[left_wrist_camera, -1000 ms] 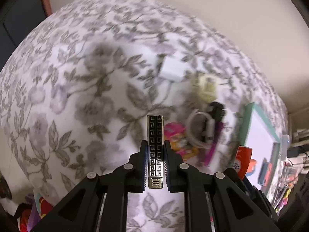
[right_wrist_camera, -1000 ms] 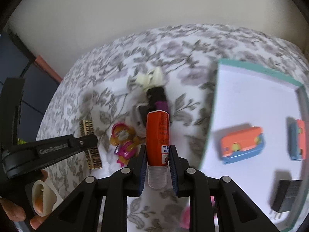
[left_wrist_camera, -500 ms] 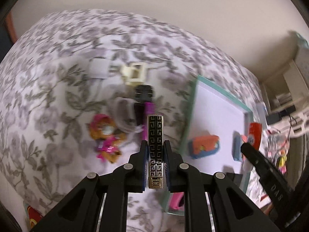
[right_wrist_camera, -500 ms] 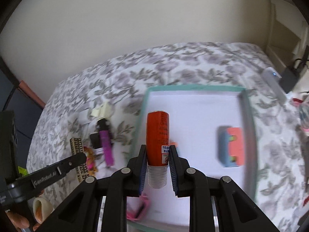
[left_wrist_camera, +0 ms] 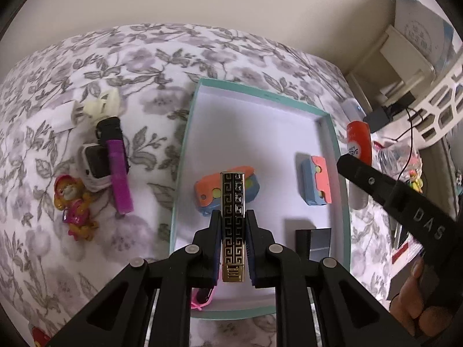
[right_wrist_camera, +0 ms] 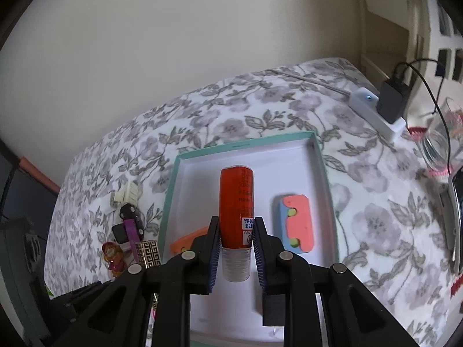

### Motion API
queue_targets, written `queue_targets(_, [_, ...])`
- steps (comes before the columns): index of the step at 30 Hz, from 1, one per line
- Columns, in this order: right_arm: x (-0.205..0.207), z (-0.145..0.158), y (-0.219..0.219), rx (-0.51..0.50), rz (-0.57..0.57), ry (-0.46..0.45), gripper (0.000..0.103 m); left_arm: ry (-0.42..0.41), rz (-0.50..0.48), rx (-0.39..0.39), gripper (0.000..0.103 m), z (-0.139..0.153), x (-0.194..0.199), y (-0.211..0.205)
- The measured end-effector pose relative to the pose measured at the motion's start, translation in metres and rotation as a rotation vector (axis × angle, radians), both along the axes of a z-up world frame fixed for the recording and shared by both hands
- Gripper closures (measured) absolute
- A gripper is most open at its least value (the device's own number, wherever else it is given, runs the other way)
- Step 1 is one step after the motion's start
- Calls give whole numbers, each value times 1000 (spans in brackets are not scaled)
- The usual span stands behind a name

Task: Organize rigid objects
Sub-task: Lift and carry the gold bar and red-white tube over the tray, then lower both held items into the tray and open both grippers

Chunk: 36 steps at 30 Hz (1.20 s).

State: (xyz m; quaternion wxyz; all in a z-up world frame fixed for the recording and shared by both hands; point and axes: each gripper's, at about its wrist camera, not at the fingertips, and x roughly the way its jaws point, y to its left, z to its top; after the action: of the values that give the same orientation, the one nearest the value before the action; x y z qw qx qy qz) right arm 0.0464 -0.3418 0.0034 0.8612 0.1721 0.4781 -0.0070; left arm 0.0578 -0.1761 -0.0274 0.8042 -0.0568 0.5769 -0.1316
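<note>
1. The left tool (left_wrist_camera: 233,232) is clamped tight on a slim black-and-gold patterned case (left_wrist_camera: 233,217), which stands up between the pads, over the near-left part of the tray.
2. The right tool (right_wrist_camera: 236,248) is squeezed shut on an orange tube (right_wrist_camera: 236,202) with a clear cap, held over the middle of the same tray.
3. The tray (left_wrist_camera: 185,144) is a shallow white box with a teal rim, lying on a floral-print desk cover (left_wrist_camera: 43,260).
4. Inside it: one orange-and-blue block (left_wrist_camera: 207,190) just past the left tool's tip, a second orange-and-blue block (left_wrist_camera: 317,180) near the right wall, and a black plug adapter (left_wrist_camera: 314,243) in the near-right corner. The far half of the tray floor is bare white, so that's the open room.
5. Something pink (left_wrist_camera: 202,296) pokes out at the near rim, mostly hidden by the tool.
6. Left of the tray, well clear of its rim, is a clump: cream clip (left_wrist_camera: 107,102), purple-and-black stick (left_wrist_camera: 115,156), smartwatch (left_wrist_camera: 94,164), little orange figurine (left_wrist_camera: 72,202).
7. Past the right rim, a white power strip (right_wrist_camera: 376,110) with a black charger sits near the desk's edge.
</note>
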Motion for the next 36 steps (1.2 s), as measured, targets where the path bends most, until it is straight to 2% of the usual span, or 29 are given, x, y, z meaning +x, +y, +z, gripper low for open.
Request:
queue_targets(15, [10,-45,10,-24,26,136,80,75,-35,23,87,-29,3,-8])
queue_targets(36, [15,-53,17,-40,48,182,79,82,-44,39,85,-33,5,-8])
